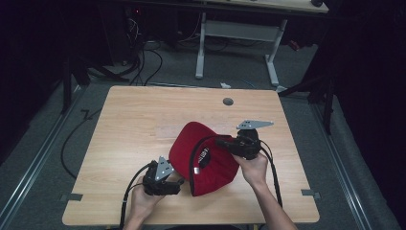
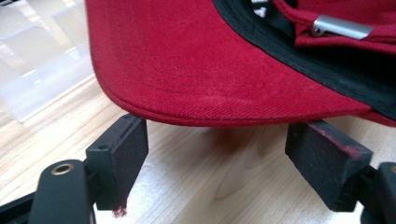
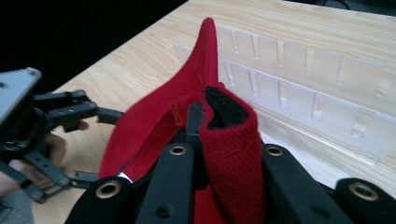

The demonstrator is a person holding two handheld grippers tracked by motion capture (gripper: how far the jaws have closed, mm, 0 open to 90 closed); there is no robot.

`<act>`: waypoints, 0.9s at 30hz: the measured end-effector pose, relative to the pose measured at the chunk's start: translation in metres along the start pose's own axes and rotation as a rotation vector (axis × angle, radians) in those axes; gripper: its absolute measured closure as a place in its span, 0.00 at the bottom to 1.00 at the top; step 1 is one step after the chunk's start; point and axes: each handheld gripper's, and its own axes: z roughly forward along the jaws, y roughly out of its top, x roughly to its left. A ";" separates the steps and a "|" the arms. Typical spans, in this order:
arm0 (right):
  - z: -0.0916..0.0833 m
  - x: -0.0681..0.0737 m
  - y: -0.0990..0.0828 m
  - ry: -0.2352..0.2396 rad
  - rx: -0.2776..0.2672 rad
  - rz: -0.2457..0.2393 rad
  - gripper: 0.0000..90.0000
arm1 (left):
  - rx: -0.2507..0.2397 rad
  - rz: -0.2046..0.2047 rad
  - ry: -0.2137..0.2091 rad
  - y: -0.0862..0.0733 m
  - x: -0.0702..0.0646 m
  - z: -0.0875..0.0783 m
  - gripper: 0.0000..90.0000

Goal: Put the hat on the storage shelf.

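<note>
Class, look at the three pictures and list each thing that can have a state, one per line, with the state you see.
Red cap: upside down on the table, inside showing, one edge lifted.
Cap brim: free, just beyond the left gripper's open jaws, pads not pressing it.
Left gripper: open, holding nothing.
Right gripper: shut on the cap's rim fabric.
Metal strap buckle: lying inside the cap.
Table: level, carrying the cap.
</note>
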 end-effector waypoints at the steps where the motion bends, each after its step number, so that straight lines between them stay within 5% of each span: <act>1: 0.000 0.000 0.000 0.003 0.002 0.005 0.91 | -0.012 -0.006 0.003 0.001 0.000 -0.001 0.24; 11: 0.002 0.000 -0.005 -0.033 0.037 0.005 0.91 | -0.027 0.039 0.038 0.001 -0.001 -0.002 0.23; 27: 0.003 0.000 -0.006 -0.051 0.085 0.024 0.91 | -0.007 0.093 0.015 0.006 -0.008 -0.006 0.22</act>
